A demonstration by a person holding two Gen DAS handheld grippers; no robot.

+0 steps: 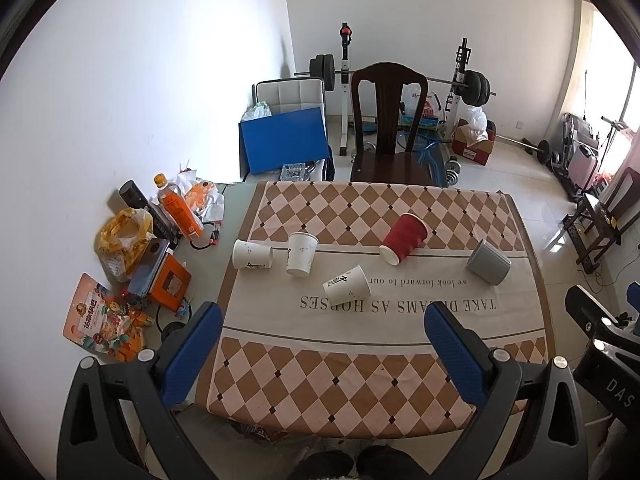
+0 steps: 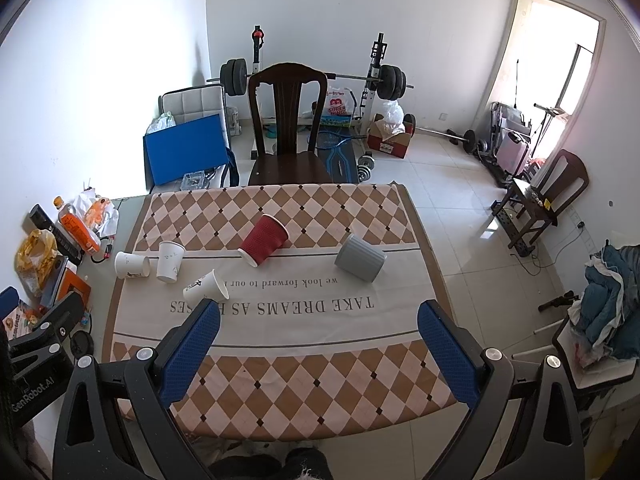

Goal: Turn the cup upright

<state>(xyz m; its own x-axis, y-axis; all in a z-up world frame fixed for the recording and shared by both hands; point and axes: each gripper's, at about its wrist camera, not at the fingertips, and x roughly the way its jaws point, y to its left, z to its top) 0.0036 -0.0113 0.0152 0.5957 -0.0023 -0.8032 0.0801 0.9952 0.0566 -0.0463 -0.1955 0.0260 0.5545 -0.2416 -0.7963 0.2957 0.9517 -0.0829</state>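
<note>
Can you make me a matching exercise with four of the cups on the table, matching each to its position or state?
Column one:
1. red cup
2. grey cup
3. leftmost white cup
4. second white cup from the left

Column two:
A. standing upright, mouth up
B. on its side, farthest right on the tablecloth
C. on its side near the tablecloth's left edge
D. tipped over, ribbed, roughly mid-table

Pairs: 1-D, 2-B, 3-C, 4-A
</note>
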